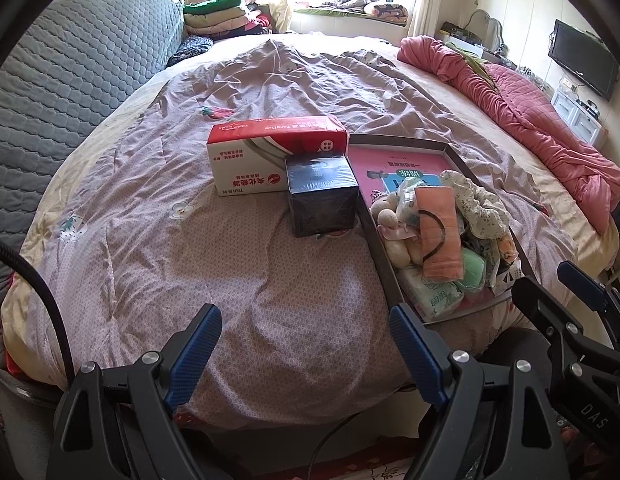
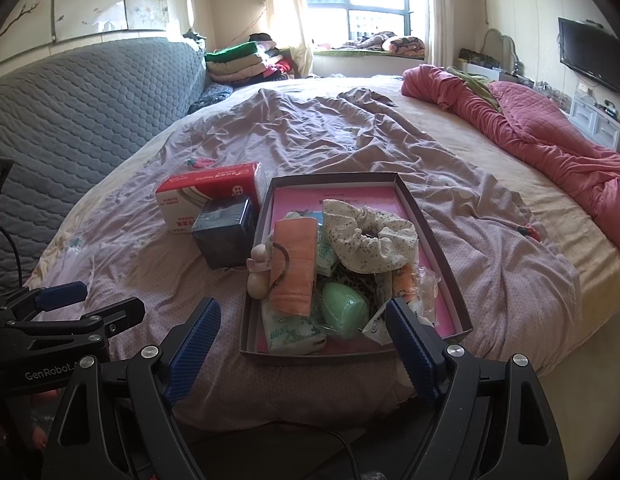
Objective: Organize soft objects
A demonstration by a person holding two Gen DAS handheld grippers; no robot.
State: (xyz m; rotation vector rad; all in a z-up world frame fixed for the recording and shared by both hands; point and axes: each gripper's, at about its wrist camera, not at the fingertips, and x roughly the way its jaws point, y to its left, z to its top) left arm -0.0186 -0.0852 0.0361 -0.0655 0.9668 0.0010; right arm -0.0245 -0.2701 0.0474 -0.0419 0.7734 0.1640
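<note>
soft objects lie heaped in a shallow grey box lid (image 2: 429, 216) on a bed, at the near edge of a rumpled mauve duvet (image 2: 349, 140). the pile holds an orange folded cloth (image 2: 294, 264) with a dark hair tie looped over it, a floral scrunchie (image 2: 365, 236), a green oval pouch (image 2: 343, 308), a small cream plush toy (image 2: 257, 276) against the lid's left wall, and a tissue pack (image 2: 290, 334) at the front. a pink printed sheet lines the lid's bottom.

just left of the lid stands a dark cube box (image 1: 321, 196), touching a red and white carton (image 1: 270, 148) behind it.

the left gripper (image 1: 306, 356) hangs over bare duvet, left of the lid, its blue-padded jaws wide apart with nothing between them. the right gripper (image 2: 302, 344) hangs above the lid's near edge, jaws likewise spread and empty; its right pad overlaps the lid's front corner in view, though contact cannot be told.

a pink quilt (image 1: 529, 112) is bunched along the far right side of the bed, and a grey quilted headboard (image 1: 70, 80) runs on the left.
</note>
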